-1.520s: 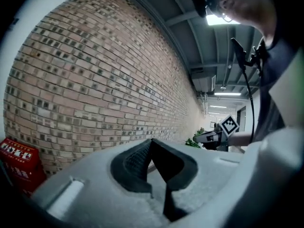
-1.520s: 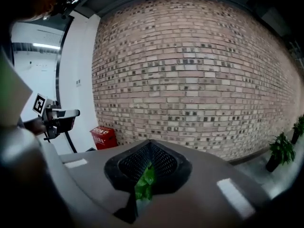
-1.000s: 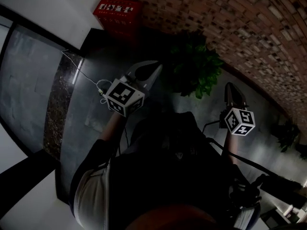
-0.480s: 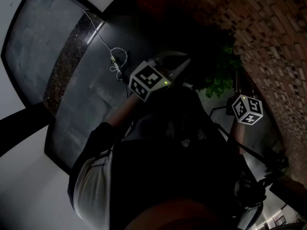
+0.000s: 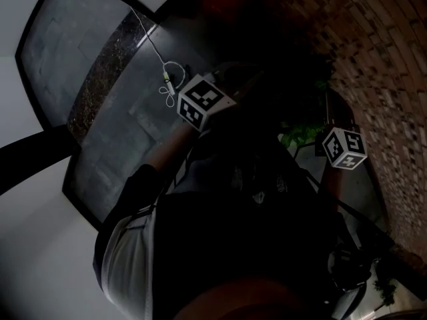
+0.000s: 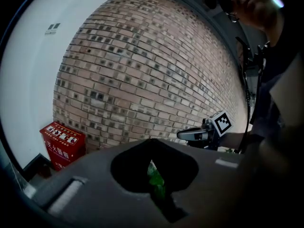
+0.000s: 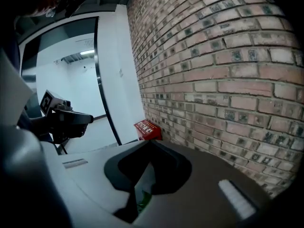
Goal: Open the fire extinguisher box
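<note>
1. The brick wall (image 7: 228, 56) runs close along the person's right side. A wide swing of the right tool (image 7: 151, 142) on the way in could scrape it
2. The floor (image 5: 113, 132) is dark and glossy and the light is poor, so footing and the reach down to a low target are easy to misjudge
3. The fire extinguisher box (image 6: 62, 144) stands on the floor at the foot of the brick wall, in the corner by the white wall (image 6: 28, 80). It is well apart from both tools and looks closed, with nothing touching it. Which edge opens cannot be told from here, and a pull on the wrong edge would likely drag or tip the box rather than open it. It also sits at the very top edge of the head view, so it could easily slip out of sight
4. A leafy plant (image 5: 300, 135) grows beside the wall ahead of the person, and its leaves could snag an arm reaching past
5. The left tool (image 6: 151, 141) has its jaws pressed together with nothing between them, and the right tool is likewise closed and empty. If they arrive closed, they would only push the box
6. A thin cable (image 5: 167, 79) lies looped on the floor to the left, where a foot could catch it
</note>
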`<state>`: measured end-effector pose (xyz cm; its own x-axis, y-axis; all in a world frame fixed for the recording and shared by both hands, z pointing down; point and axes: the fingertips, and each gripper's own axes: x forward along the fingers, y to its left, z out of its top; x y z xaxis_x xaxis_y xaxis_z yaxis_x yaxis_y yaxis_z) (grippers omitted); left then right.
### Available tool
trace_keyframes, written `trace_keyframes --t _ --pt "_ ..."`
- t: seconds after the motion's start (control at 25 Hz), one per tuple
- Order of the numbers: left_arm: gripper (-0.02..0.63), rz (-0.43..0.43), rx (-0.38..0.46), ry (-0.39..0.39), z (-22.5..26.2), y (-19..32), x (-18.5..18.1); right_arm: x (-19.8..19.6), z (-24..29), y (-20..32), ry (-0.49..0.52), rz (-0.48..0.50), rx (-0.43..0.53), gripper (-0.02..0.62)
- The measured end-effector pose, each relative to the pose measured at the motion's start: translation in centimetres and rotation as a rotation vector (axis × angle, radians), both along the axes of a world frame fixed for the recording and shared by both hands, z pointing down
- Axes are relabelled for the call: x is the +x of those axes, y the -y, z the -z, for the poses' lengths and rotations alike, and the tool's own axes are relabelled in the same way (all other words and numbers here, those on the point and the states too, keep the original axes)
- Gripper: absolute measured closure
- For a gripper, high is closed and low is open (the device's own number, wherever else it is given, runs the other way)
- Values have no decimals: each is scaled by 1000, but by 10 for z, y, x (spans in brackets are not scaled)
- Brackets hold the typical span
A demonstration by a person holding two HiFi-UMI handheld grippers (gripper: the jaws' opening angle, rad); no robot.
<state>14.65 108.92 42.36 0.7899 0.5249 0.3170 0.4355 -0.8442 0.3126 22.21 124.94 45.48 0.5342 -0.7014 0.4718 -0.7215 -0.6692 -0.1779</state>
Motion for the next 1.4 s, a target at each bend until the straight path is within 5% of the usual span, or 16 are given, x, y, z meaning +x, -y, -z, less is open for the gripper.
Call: trace_keyframes --t 0.32,0.72,1.16,1.4 --pt "604 67 18 30 -7 -7 24 36 -5 2 12 76 30 594" --pt "604 89 9 23 -13 -13 29 32 -5 33 19 173 42 594" --pt "606 170 22 -40 0 93 11 16 -1 110 18 164 43 594" --pt "606 242 55 -66 6 196 1 5 8 183 1 195 17 594"
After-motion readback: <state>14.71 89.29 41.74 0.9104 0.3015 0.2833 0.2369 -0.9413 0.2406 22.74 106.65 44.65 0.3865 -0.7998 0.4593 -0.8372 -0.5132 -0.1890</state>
